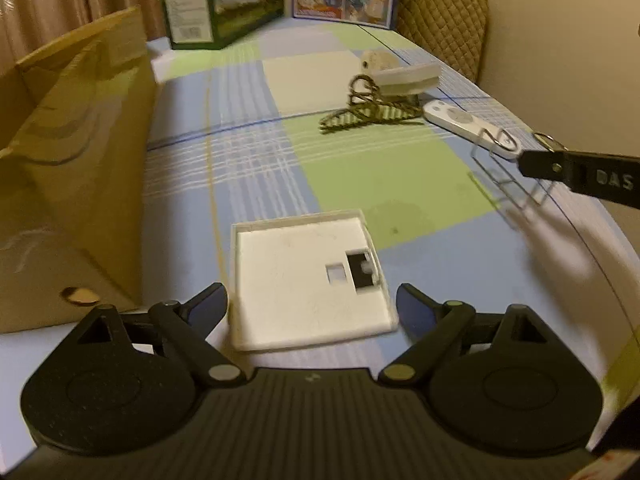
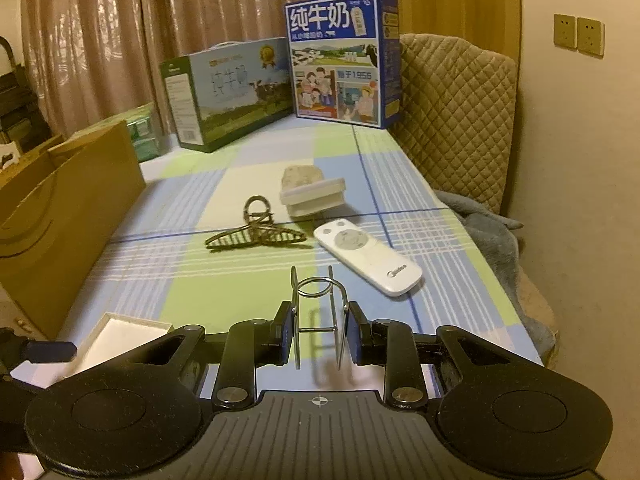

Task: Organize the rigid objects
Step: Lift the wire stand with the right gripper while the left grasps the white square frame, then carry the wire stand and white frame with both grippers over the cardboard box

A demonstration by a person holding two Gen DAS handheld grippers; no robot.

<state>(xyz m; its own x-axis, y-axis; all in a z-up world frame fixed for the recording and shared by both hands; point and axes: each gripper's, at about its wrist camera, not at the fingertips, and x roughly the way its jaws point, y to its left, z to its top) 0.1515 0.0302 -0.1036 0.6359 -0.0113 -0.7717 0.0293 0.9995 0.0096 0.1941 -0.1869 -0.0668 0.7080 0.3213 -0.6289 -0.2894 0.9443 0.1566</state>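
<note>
My right gripper (image 2: 318, 330) is shut on a bent metal wire rack (image 2: 318, 304) and holds it above the checked bedsheet; the rack also shows in the left wrist view (image 1: 508, 176). My left gripper (image 1: 312, 306) is open and empty, its jaws on either side of a white square foam tray (image 1: 304, 280) lying flat on the sheet; the tray's corner shows in the right wrist view (image 2: 120, 336). Further off lie a white remote (image 2: 366, 256), a brown hair claw clip (image 2: 256, 232), a white rectangular box (image 2: 312, 198) and a pale stone (image 2: 300, 174).
An open brown cardboard box (image 1: 68, 168) stands along the left. Two milk cartons, green (image 2: 228, 92) and blue (image 2: 344, 60), stand at the far end. A quilted cushion (image 2: 456, 116) and grey blanket (image 2: 492, 236) line the right wall side.
</note>
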